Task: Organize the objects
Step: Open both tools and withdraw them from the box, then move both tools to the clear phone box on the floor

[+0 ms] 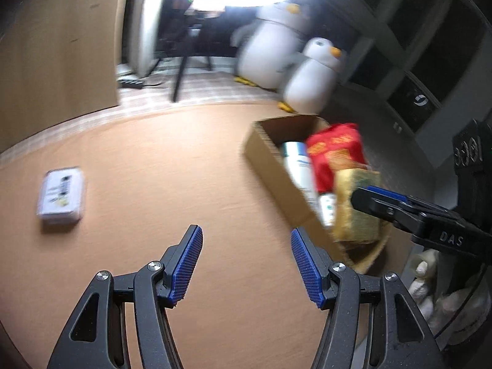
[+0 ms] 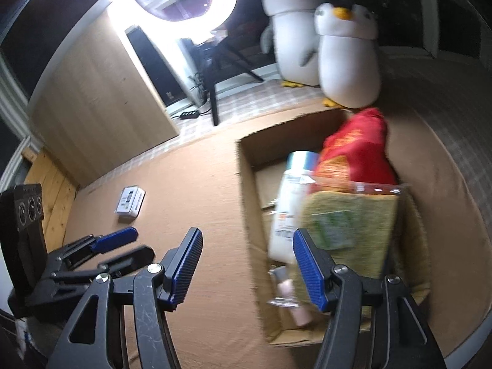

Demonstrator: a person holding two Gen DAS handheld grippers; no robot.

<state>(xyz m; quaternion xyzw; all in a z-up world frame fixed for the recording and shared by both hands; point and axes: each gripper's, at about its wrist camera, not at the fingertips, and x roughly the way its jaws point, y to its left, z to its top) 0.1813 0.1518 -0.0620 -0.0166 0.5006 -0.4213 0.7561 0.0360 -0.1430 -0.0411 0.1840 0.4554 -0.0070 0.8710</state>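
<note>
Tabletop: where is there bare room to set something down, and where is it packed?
The brown tabletop is bare between the small white box and the cardboard box, and in front of both tongs. The cardboard box is crowded: white bottle, red bag, and yellow-green packet fill its near end; only its far corner shows bare floor.

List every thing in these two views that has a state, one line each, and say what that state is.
Left gripper: open, empty.
Right gripper: jaws opening, nothing between them.
Box: open-topped, partly filled.
White bottle: lying in the box.
Red bag: in the box, leaning.
Sponge pack: in the box, on top.
Small pack: flat on the table, outside the box.
Ring light: on.
</note>
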